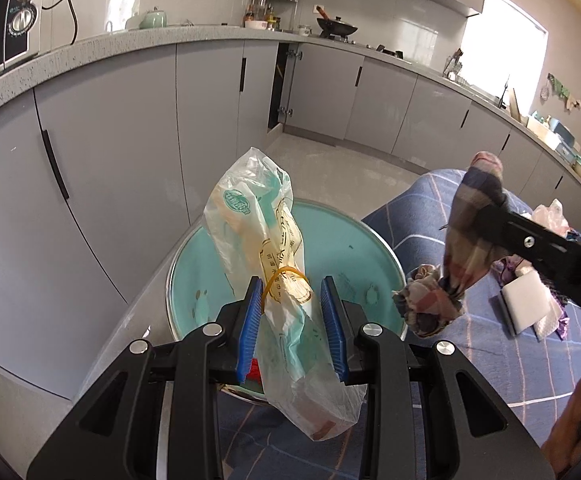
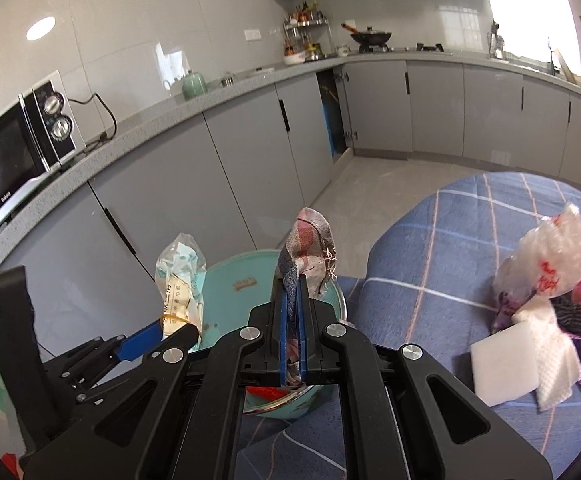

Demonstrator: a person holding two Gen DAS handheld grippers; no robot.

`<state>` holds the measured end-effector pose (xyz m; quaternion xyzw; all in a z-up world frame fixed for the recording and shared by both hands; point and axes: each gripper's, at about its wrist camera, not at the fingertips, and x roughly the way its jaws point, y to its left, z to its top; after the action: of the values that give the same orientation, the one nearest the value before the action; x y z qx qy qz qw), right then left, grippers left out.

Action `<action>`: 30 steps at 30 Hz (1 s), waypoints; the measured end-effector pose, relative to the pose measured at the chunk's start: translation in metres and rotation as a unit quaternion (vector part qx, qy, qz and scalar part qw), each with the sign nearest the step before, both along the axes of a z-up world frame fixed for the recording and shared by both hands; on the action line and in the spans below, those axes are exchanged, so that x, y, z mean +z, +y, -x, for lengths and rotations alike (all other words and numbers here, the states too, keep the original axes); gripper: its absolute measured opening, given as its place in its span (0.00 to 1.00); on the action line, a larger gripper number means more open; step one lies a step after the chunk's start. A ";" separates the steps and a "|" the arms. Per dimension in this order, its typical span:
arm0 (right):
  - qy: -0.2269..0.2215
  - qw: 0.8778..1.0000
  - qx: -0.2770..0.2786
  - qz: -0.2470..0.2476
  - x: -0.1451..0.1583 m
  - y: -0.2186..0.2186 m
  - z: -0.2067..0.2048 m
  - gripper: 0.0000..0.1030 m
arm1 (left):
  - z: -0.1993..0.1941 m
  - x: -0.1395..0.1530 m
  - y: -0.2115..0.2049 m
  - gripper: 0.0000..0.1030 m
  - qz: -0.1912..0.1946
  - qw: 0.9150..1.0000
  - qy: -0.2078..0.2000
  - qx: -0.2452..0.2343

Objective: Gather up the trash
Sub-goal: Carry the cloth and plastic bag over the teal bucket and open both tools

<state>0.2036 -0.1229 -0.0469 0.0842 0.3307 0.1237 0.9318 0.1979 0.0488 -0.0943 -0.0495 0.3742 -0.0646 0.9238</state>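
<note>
My left gripper [image 1: 292, 294] has its blue pads either side of a clear plastic bag [image 1: 268, 240] bound with a yellow rubber band; the bag stands up between the pads above a teal bin [image 1: 354, 256]. The pads sit apart and touch the bag's sides. My right gripper [image 2: 292, 304] is shut on a plaid rag [image 2: 310, 248], held over the same bin [image 2: 226, 276]. The rag [image 1: 462, 240] and right gripper show at the right in the left wrist view. The bag [image 2: 180, 276] and left gripper show at the left in the right wrist view.
A blue checked cloth [image 2: 442, 248] covers the table. On it lie a white sponge block [image 2: 502, 364], paper towel and a pile of crumpled plastic wrappers [image 2: 550, 264]. Grey cabinets [image 1: 130, 128] and a counter with a microwave [image 2: 14, 160] run behind.
</note>
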 end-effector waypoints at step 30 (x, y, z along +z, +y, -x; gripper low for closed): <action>0.081 0.996 0.036 0.005 -0.066 0.035 -0.055 0.34 | -0.048 -0.046 0.003 0.32 -0.027 0.998 0.064 0.012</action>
<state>0.2591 -0.0875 -0.1129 0.0774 0.4087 0.1486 0.8972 0.2459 0.0514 -0.1407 -0.0326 0.4337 -0.0403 0.8996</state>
